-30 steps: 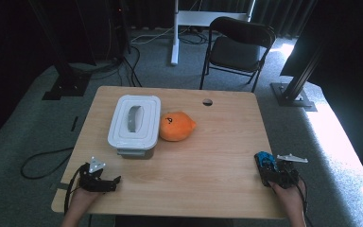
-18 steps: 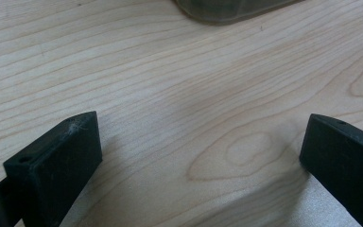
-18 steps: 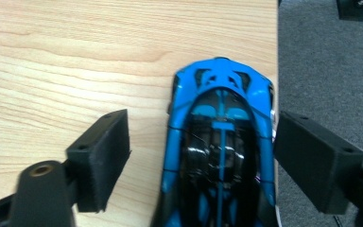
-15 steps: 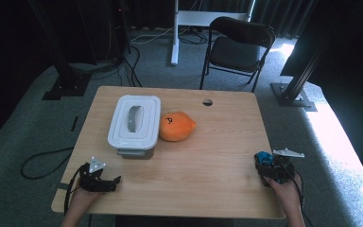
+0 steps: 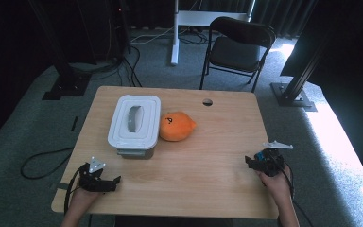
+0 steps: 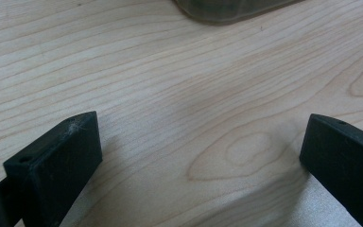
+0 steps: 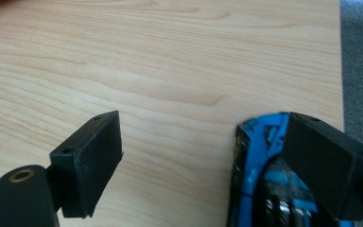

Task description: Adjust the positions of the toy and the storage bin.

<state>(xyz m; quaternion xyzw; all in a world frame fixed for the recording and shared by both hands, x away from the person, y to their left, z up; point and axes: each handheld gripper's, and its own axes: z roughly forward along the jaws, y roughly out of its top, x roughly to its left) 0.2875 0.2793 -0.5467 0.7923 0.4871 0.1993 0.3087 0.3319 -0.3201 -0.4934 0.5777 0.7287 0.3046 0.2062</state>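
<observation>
**Both grippers released near the front of the bench, blue object beside the right jaw**

The left gripper point(image 5: 108, 182) rested low at the front left corner of the wooden bench point(image 5: 217, 142), held in the person's left hand point(image 5: 81, 201). In the left gripper view its two black jaws stood wide apart with only bare wood grain between them, so it was released and grasped nothing. The lower edge of the white lidded container point(image 6: 231, 9) showed at the top of that view, well ahead of the jaws.

The right gripper point(image 5: 250, 163) sat near the front right corner, close to the right edge, in the person's right hand point(image 5: 276, 182). Its jaws had just been opening and stood wide. In the right gripper view a blue object point(image 7: 257, 156) with a black trim lay on the bench against the inner side of the right-hand jaw; the other jaw stood clear of it, with open wood between. Nothing was clamped, so the gripper counted as released. What the blue object was could not be made out.

In the high view the white lidded container point(image 5: 134, 124) stood in the left half of the bench, its lid on and a recessed handle in the top. An orange plush fruit point(image 5: 176, 126) with a small dark mark lay just beside the container's right side, towards the middle. A small round hole point(image 5: 207, 101) sat near the back edge. Beyond the back edge a black folding chair point(image 5: 238, 49) stood on the grey carpet.
</observation>
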